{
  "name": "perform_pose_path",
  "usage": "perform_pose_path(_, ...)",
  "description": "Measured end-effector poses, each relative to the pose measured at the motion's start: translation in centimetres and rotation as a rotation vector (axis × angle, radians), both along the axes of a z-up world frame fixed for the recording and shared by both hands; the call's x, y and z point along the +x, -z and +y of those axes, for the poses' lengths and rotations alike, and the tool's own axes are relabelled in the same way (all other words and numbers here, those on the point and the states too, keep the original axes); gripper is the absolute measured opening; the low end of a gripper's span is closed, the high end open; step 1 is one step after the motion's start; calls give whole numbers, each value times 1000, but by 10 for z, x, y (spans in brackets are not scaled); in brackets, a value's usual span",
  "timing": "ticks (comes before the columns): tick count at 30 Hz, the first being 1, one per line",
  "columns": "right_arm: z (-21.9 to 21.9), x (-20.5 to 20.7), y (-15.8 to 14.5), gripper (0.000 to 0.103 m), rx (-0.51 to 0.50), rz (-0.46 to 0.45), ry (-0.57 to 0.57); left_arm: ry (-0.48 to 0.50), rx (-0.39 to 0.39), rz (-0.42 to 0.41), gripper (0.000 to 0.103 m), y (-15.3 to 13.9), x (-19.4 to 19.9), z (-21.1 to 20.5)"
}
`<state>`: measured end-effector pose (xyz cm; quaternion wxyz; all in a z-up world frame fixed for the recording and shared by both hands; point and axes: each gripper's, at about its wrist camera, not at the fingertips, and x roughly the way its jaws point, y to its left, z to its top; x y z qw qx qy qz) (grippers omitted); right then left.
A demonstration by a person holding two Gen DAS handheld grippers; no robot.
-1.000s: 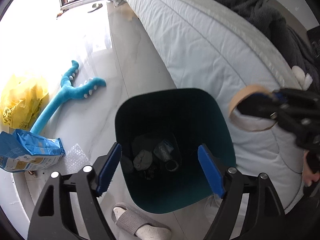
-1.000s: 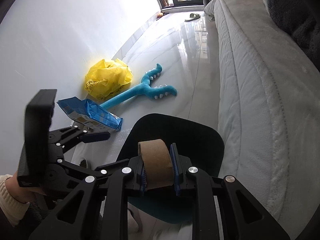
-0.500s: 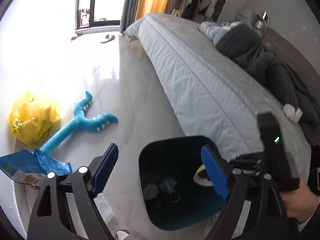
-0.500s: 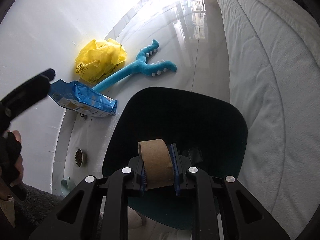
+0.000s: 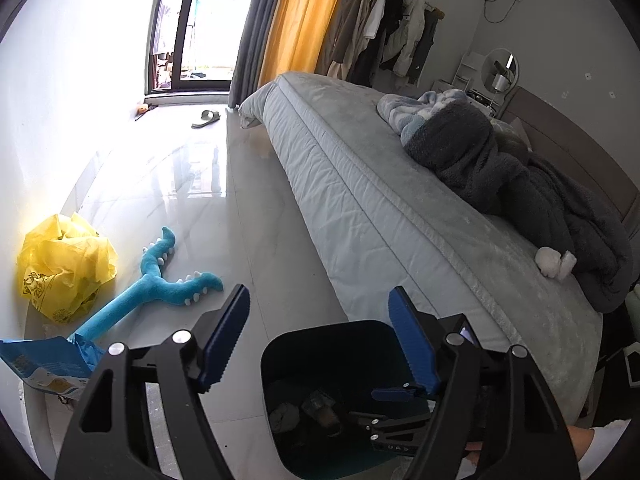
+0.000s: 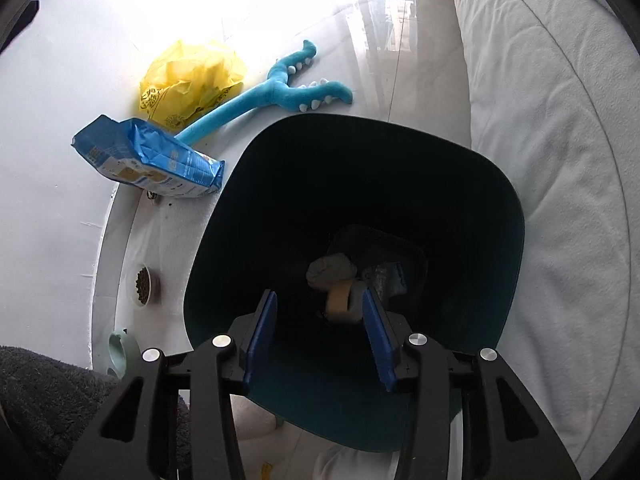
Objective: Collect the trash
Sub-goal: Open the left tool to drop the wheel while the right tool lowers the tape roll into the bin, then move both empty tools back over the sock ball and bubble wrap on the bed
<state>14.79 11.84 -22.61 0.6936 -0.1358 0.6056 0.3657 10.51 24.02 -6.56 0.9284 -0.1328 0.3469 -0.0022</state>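
The tape roll lies loose among the rubbish at the bottom of the dark bin, clear of the blue pads. The right gripper points steeply down into the bin's mouth; its jaws have just been opening and hold nothing. The left gripper is tilted less steeply, near the bin's rim, wide apart and empty, its jaws having just closed a little. On the floor beside the bin lie a blue bag, a yellow bag and a blue plush toy. A bed runs along the other side.
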Motion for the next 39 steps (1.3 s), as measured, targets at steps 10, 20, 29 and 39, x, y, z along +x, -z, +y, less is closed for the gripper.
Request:
perform_pose_path(10, -23, -8, -41, 50, 81, -69, -11, 12, -27, -77, 74, -38, 1, -23)
perform_pose_path(20, -65, -12, -105, 61, 211, -181, 21, 48, -3, -138, 82, -71, 5, -68)
perform_pose_path(29, -130, 1, -139, 63, 252, -282, 109, 95, -48, -139, 84, -72, 23, -109)
perform_pose_path(39, -200, 23, -160, 63, 244, -362, 191, 143, -56, -113, 85, -65, 52, -159)
